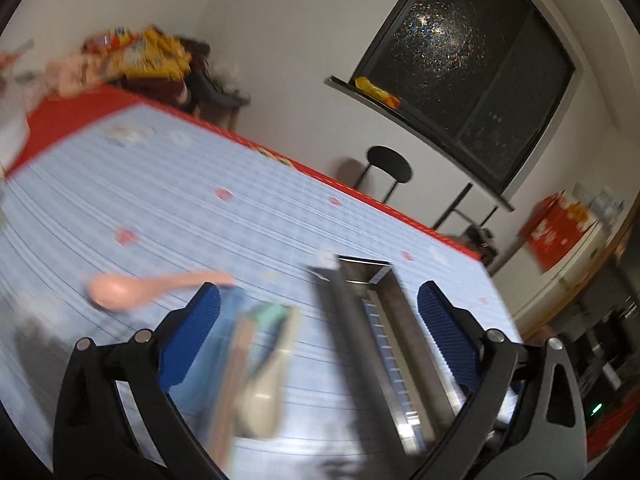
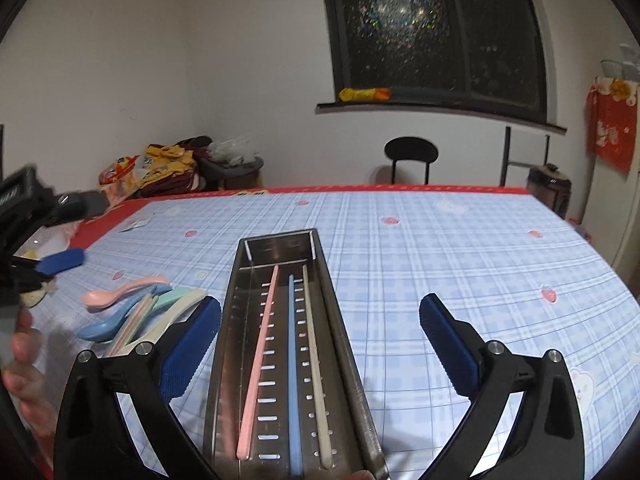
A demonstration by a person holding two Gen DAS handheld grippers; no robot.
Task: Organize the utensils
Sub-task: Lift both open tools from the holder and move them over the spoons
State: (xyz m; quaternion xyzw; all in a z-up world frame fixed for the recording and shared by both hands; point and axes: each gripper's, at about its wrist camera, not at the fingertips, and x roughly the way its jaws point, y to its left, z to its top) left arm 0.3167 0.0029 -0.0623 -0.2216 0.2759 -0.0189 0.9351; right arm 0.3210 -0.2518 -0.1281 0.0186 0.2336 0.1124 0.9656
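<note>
A long perforated steel utensil tray lies on the blue checked tablecloth between the fingers of my open, empty right gripper. In it lie a pink chopstick, a blue one and a beige one. Left of the tray is a pile with a pink spoon, a blue spoon, and green and beige utensils. The left wrist view is blurred: my open, empty left gripper hangs over the pile and the tray, with the pink spoon to its left.
The left gripper's blue finger and a hand show at the right view's left edge. A red border edges the table. A black chair stands behind it. Bags and clutter sit at the far left corner.
</note>
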